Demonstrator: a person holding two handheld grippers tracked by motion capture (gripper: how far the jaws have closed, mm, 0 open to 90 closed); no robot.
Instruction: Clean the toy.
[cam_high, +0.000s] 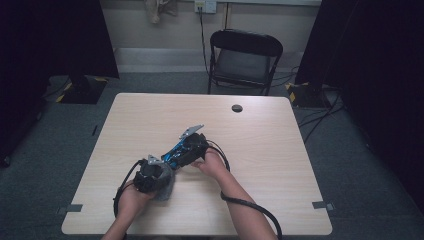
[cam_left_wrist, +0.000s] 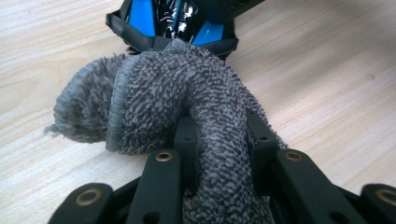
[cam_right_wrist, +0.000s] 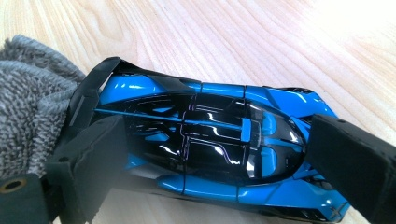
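Observation:
A grey terry cloth (cam_left_wrist: 187, 93) is bunched between the jaws of my left gripper (cam_left_wrist: 224, 140), which is shut on it. The cloth's folded end touches the rear of a blue and black toy car (cam_left_wrist: 173, 18). In the right gripper view the car (cam_right_wrist: 210, 140) lies lengthwise between the two black jaws of my right gripper (cam_right_wrist: 224, 156), which is shut on it, one jaw at its tail and one at its nose. The cloth (cam_right_wrist: 28, 102) lies against the car's tail. In the high view the left gripper (cam_high: 155, 172), cloth (cam_high: 166, 186), car (cam_high: 172, 156) and right gripper (cam_high: 192, 145) meet near the table's middle.
The pale wooden table (cam_high: 150, 115) has a dark round cable hole (cam_high: 237, 108) near its far edge. A black folding chair (cam_high: 245, 55) stands behind it. Black cables trail from both grippers toward the near edge. Tape marks (cam_high: 322, 205) sit at the near corners.

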